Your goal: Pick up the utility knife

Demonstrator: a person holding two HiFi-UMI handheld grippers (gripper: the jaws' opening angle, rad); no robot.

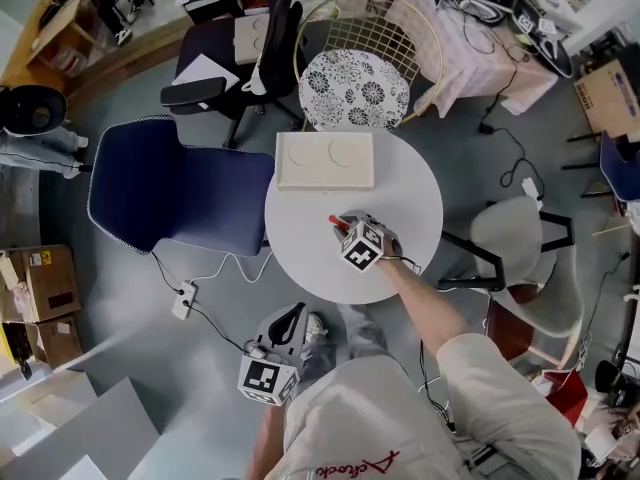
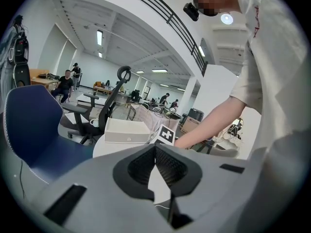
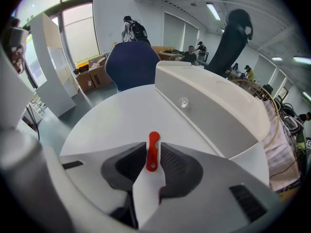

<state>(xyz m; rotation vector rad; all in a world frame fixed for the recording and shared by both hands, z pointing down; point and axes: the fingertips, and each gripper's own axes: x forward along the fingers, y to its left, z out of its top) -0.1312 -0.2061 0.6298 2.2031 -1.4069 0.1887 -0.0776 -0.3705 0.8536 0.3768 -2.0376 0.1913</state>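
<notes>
There is one round white counter (image 1: 300, 238). It bears one flat white box (image 1: 325, 161), whose top shows two round recesses. There is one red utility knife (image 3: 153, 141). Two tongs are in view, the left tongs (image 2: 155, 148) and the right tongs (image 3: 152, 153), each with one marker cube. Four chairs ring the counter: one blue chair (image 1: 170, 188), one black office chair (image 1: 285, 18), one wire chair (image 1: 410, 38) and one white chair (image 1: 510, 233). One power strip (image 1: 183, 301) lies on the floor.

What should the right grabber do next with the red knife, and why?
Probably lift slowly, straight up. The right gripper looks snug on both sides of the utility knife, which seems to lie on the round table, so a gentle lift should finish the pickup.
</notes>
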